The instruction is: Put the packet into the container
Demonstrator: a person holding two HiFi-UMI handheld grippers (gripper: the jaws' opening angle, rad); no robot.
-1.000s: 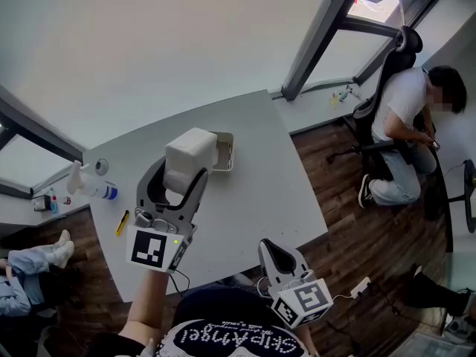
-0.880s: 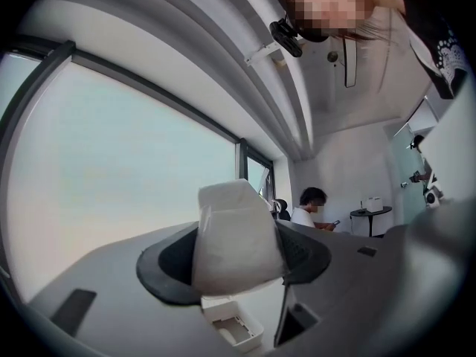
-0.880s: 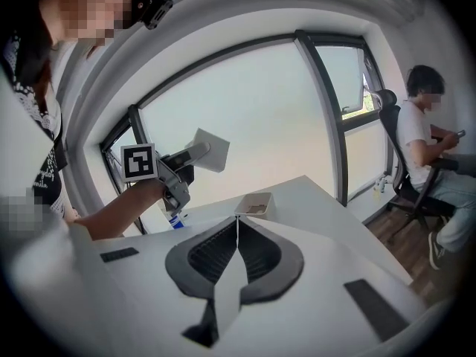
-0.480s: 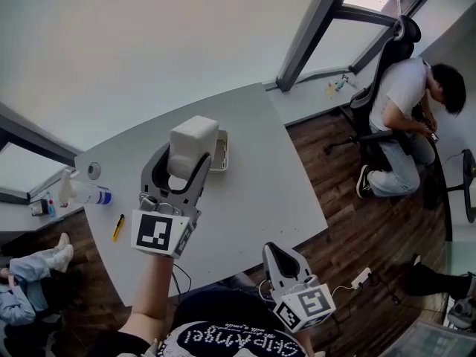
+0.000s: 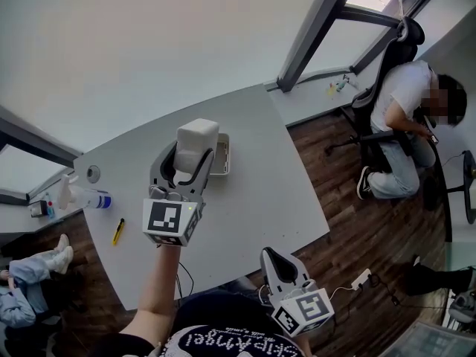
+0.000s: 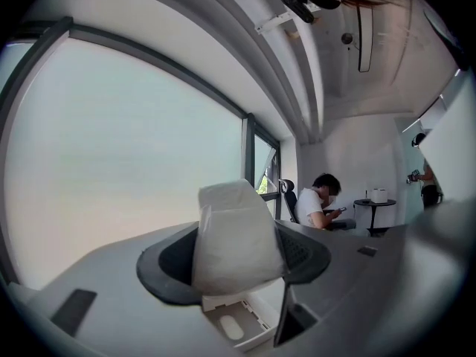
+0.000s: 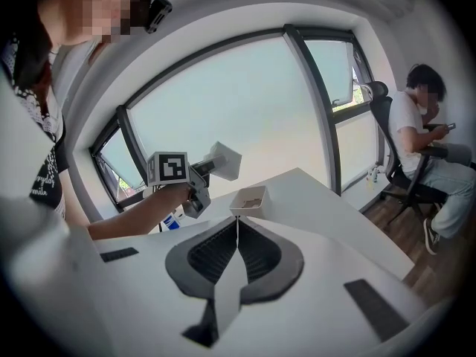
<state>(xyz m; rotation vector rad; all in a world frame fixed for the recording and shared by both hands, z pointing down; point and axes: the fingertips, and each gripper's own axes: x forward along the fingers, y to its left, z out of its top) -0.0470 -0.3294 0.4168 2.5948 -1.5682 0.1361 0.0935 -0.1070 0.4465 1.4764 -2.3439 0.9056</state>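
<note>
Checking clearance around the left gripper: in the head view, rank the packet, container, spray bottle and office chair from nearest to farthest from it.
1. Packet: clamped between the left gripper's jaws.
2. Container: just right of the jaws, lower down.
3. Spray bottle: far left.
4. Office chair: far upper right.

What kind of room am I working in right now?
Most likely an office or lab: a person sits in a black high-backed office chair, a large white table stands beside tall dark-framed windows, and the floor is dark wood planks.
</note>
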